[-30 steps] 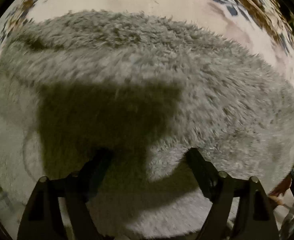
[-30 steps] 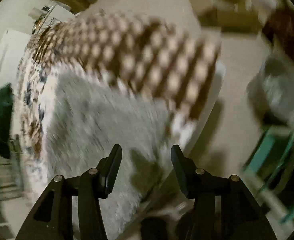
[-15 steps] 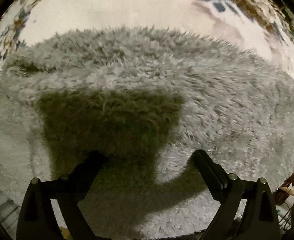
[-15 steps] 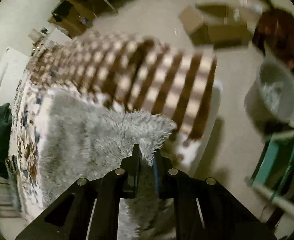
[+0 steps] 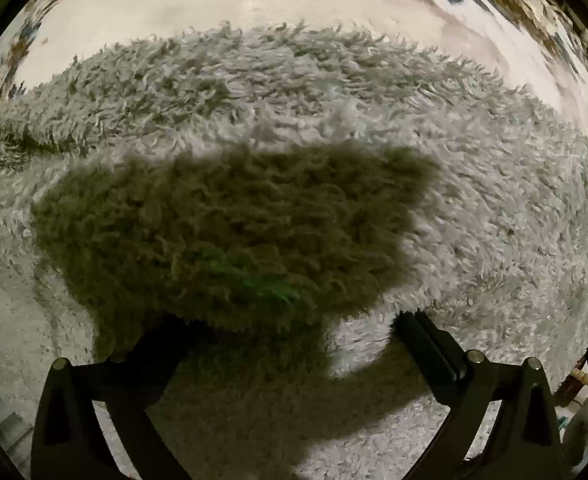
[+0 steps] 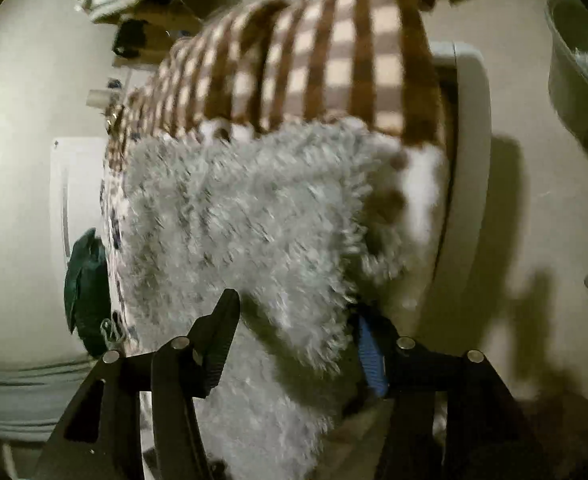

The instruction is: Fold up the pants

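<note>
the fluffy grey pants lie spread on the bed ahead of both tools, seemingly flattened for a fold. the left gripper hovers over an edge, fingers apart and empty. only the right view shows the checked blanket beyond, with the right gripper spread wide around a pants corner, not clamped.

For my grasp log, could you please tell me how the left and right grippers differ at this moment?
The left gripper sits wider open than the right gripper. The left's view is filled by flat-lying fluffy grey pants; the right's shows a pants edge between its fingers, blurred. The left's fingers look all black; the right has a blue pad. Both are open.
</note>
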